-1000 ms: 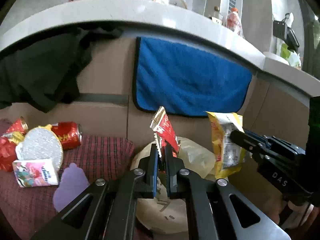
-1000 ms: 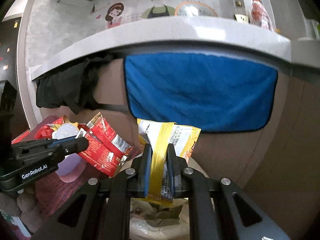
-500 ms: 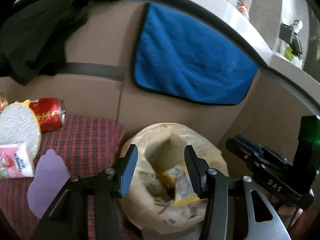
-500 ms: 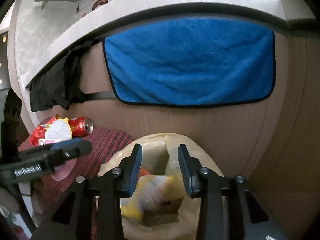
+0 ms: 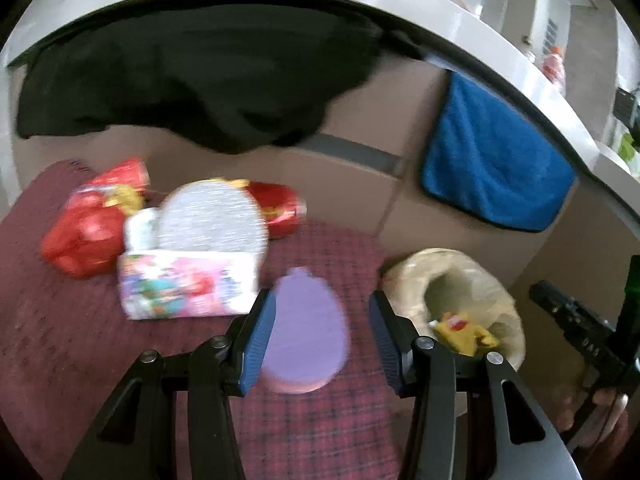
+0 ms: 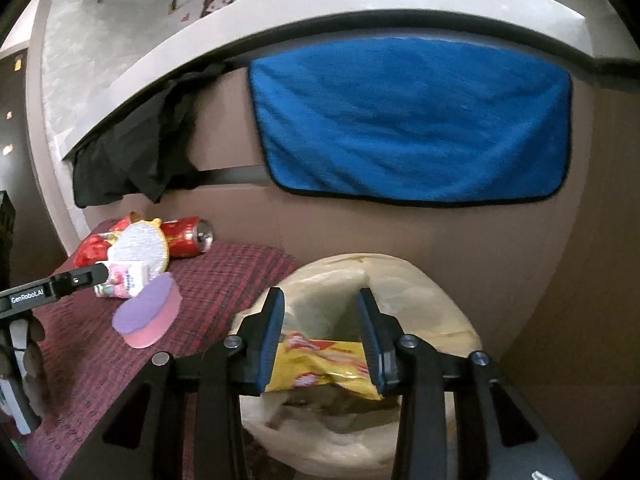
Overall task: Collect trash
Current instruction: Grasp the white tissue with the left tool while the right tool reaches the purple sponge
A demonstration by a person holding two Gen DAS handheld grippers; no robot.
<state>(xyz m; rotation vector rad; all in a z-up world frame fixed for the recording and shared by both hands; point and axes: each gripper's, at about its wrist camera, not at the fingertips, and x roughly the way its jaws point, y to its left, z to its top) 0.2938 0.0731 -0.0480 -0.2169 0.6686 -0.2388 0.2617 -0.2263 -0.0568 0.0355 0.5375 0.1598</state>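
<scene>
- Now the left claw [image 5: 320, 332] is held open, empty, above what seems a purple sponge [image 5: 306, 332].
- The right claw [image 6: 320, 336] is parted, empty, over the yellow wrapper [image 6: 324, 364] in the bag [image 6: 432, 304]; both were just opened.

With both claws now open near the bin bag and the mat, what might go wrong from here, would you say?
1. The left claw frames the purple disc, which may not be trash; it could get binned by mistake.
2. The red can lies on its side and could roll if nudged.
3. The yellow wrapper sits high in the bin bag; later pieces may spill out.
</scene>
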